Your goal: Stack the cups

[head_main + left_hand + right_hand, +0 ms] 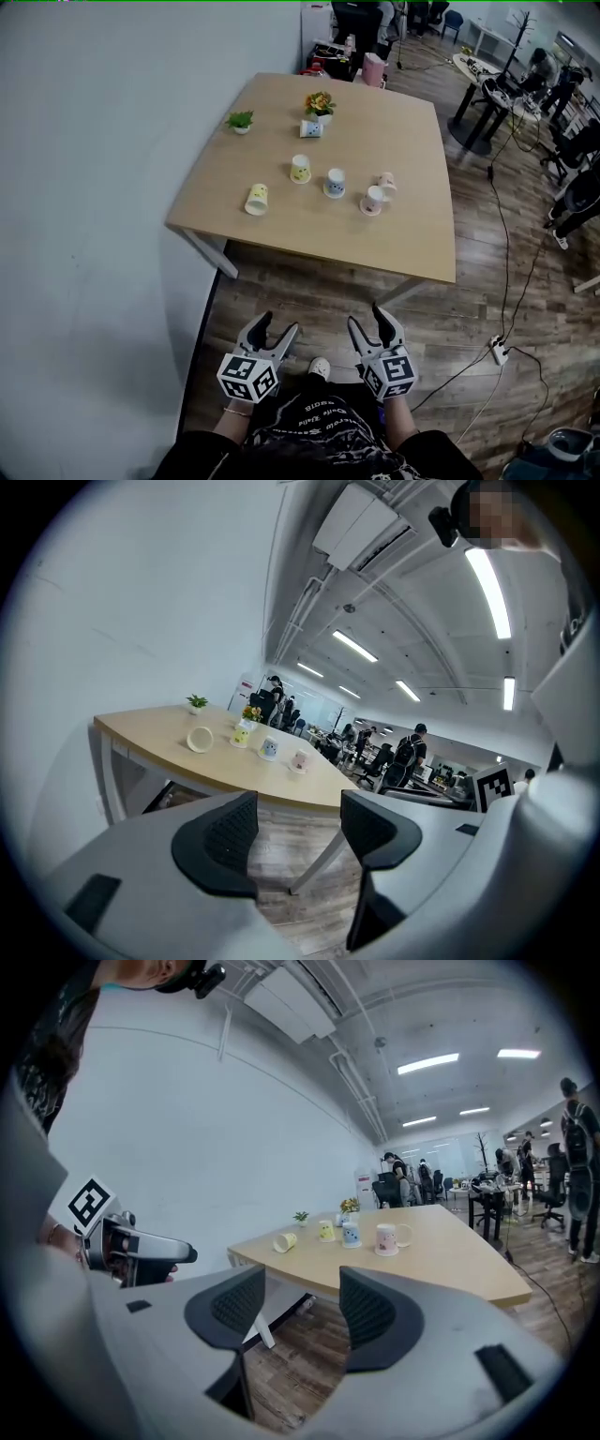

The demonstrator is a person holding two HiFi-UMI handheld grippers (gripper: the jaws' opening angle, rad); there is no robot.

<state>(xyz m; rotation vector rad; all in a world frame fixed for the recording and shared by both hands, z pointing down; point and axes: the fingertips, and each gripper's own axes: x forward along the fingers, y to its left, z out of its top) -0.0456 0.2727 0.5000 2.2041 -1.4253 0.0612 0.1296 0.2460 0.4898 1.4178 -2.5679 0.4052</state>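
Observation:
Several paper cups stand on the wooden table (412,234), far ahead of both grippers. A yellow cup (255,199) lies on its side at the left. An upside-down yellow cup (300,169), a blue cup (335,183) and a pink cup (373,201) form a row, with another pink cup (385,181) just behind. One more cup (310,128) lies by the flowers. My left gripper (277,325) and right gripper (367,319) hover side by side over the floor, short of the table's near edge. Both are open with nothing between their fingers.
A small green plant (240,121) and a pot of flowers (320,103) sit at the table's far side. A white wall (94,187) runs along the left. Cables and a power strip (499,351) lie on the wooden floor at the right, with other desks and people beyond.

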